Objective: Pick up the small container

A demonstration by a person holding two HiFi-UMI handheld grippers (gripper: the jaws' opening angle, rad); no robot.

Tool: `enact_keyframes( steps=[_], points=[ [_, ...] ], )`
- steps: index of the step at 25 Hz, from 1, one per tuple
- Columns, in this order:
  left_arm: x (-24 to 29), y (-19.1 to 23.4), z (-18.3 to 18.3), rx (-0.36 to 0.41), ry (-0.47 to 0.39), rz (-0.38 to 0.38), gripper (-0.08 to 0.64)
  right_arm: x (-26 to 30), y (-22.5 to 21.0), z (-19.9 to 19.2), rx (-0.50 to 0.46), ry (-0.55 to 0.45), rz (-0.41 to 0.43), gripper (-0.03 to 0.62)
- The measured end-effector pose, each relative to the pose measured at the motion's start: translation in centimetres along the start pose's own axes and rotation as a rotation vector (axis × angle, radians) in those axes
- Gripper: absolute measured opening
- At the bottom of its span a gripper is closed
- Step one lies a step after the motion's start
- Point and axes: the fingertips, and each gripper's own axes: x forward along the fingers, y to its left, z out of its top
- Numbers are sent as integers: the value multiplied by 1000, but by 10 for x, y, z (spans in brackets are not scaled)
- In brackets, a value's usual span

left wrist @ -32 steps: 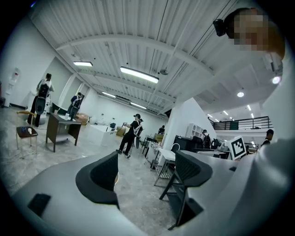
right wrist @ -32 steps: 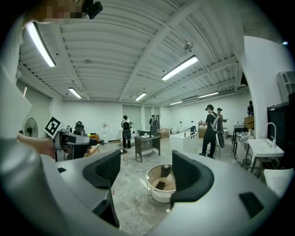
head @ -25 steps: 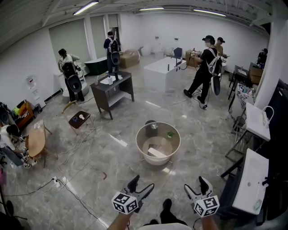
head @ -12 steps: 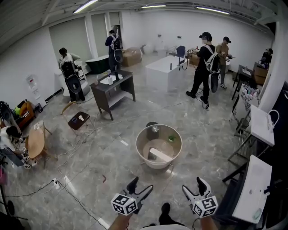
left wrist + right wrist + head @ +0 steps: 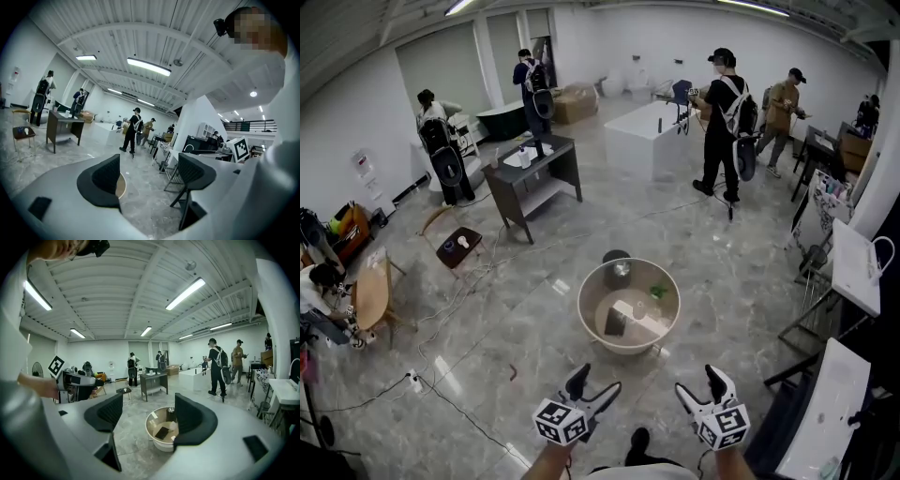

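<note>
A round beige tub (image 5: 589, 298) stands on the marble floor ahead of me. Inside it lie a dark flat piece (image 5: 615, 322), a white box (image 5: 645, 322), a small pale container (image 5: 639, 308) and something green (image 5: 658, 292). My left gripper (image 5: 596, 382) and right gripper (image 5: 699, 384) hover side by side short of the tub, both open and empty. In the right gripper view the tub (image 5: 154, 433) shows between the pads, with the small container (image 5: 172, 426) beside the right pad. In the left gripper view only the tub's rim (image 5: 122, 185) peeks past the left pad (image 5: 107, 176).
A dark bucket (image 5: 617, 266) stands just behind the tub. White tables (image 5: 820, 384) line the right side. A dark desk (image 5: 532, 174), a low stool (image 5: 457, 247), floor cables (image 5: 459, 309) and several people (image 5: 724, 122) fill the room beyond.
Both grippers and my view have moved forward toward the tub, and more of its contents show. People at the back have shifted. The jaws have kept the same width.
</note>
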Motion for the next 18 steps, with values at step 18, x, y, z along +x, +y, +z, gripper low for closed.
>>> enact_keyframes(
  steps=[18],
  points=[
    [122, 45, 20, 6, 38, 81, 393, 101, -104, 2, 17, 24, 92, 355]
  ],
)
